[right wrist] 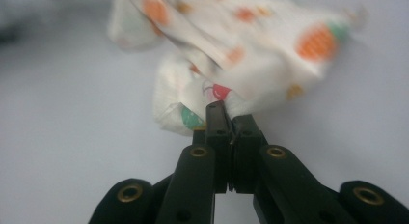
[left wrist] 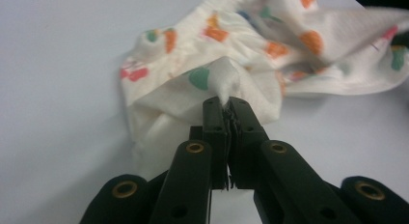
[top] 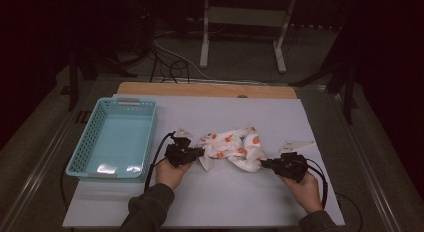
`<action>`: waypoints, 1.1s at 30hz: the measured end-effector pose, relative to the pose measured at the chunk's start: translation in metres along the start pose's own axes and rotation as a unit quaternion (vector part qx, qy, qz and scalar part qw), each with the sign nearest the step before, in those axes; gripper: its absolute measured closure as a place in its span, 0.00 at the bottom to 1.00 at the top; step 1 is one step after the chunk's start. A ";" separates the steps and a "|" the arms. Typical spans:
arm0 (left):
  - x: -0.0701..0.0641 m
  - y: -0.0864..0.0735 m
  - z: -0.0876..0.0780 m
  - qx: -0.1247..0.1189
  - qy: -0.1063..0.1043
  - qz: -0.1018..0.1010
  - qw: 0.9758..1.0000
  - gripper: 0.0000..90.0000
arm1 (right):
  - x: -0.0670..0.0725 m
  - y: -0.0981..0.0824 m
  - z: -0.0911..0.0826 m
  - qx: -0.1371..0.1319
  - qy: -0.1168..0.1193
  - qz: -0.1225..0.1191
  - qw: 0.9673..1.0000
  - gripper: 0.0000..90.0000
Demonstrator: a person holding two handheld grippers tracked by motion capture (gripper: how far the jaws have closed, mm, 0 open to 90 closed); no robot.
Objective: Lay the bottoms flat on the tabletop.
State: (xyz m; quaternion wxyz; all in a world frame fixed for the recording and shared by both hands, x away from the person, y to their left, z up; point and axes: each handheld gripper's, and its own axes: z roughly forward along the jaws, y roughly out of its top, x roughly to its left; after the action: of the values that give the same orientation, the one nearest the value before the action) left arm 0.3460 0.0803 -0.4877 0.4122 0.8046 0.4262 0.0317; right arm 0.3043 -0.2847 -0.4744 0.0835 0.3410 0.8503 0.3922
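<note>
A crumpled white cloth with orange and green prints lies in the middle of the white table top. My left gripper is at the cloth's left end, shut on a pinch of it. In the left gripper view the fabric bunches up right at the closed jaw tips. My right gripper is at the cloth's right end, shut on a fold of it. In the right gripper view the cloth hangs from the closed tips and looks blurred.
A light blue mesh basket stands on the table's left side with nothing in it. A wooden strip runs along the far edge. Beyond it stand a white frame and cables on the floor.
</note>
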 end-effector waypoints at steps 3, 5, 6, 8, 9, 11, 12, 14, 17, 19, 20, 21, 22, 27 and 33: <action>0.005 0.001 0.011 0.012 0.020 -0.005 1.000 0.97 | -0.018 -0.023 0.003 0.024 -0.010 0.028 0.999 0.98; 0.009 0.000 0.016 0.021 0.025 -0.010 0.999 0.97 | -0.024 -0.033 0.005 0.025 -0.009 0.044 0.999 0.98; 0.011 -0.001 0.017 0.026 0.027 -0.009 0.999 0.97 | -0.026 -0.038 0.006 0.030 -0.012 0.046 0.998 0.98; 0.012 -0.002 0.018 0.033 0.027 -0.002 0.999 0.96 | -0.027 -0.044 0.008 0.027 -0.010 0.054 0.998 0.98; 0.012 -0.002 0.017 0.030 0.026 0.001 0.999 0.94 | -0.027 -0.045 0.008 0.024 -0.010 0.057 0.998 0.97; 0.009 0.000 0.013 0.021 0.018 0.005 1.000 0.86 | -0.026 -0.044 0.006 0.015 -0.005 0.054 0.998 0.91; 0.007 0.000 0.011 0.017 0.021 0.007 1.000 0.84 | -0.025 -0.042 0.003 0.007 -0.008 0.049 0.999 0.89; 0.003 0.003 0.005 0.009 0.018 0.016 1.000 0.80 | -0.021 -0.035 -0.004 -0.008 -0.011 0.047 0.999 0.84; -0.005 0.009 -0.006 0.001 0.017 0.035 0.999 0.76 | -0.016 -0.025 -0.016 -0.026 -0.018 0.034 0.999 0.82; -0.010 0.012 -0.011 -0.003 0.014 0.046 0.999 0.74 | -0.010 -0.017 -0.022 -0.030 -0.021 0.018 0.999 0.79; -0.012 0.013 -0.013 -0.007 0.011 0.049 0.999 0.74 | -0.008 -0.014 -0.023 -0.028 -0.018 0.013 0.999 0.79; -0.015 0.013 -0.014 -0.008 0.004 0.055 0.998 0.74 | -0.006 -0.012 -0.023 -0.028 -0.016 0.010 0.999 0.78; -0.017 0.013 -0.015 -0.009 0.002 0.057 0.998 0.74 | -0.003 -0.010 -0.022 -0.030 -0.012 0.002 0.999 0.77; -0.027 0.008 -0.009 0.005 -0.014 0.077 0.997 0.73 | 0.003 -0.007 -0.017 -0.026 -0.010 -0.009 1.000 0.74; -0.032 -0.002 0.005 0.023 -0.026 0.085 0.996 0.73 | 0.002 -0.006 -0.020 -0.041 -0.018 -0.002 0.999 0.74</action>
State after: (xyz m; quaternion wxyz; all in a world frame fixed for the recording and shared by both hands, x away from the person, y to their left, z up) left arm 0.3263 0.0548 -0.4821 0.4004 0.8478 0.3459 0.0358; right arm 0.2917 -0.2989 -0.4652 0.1136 0.3424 0.8325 0.4206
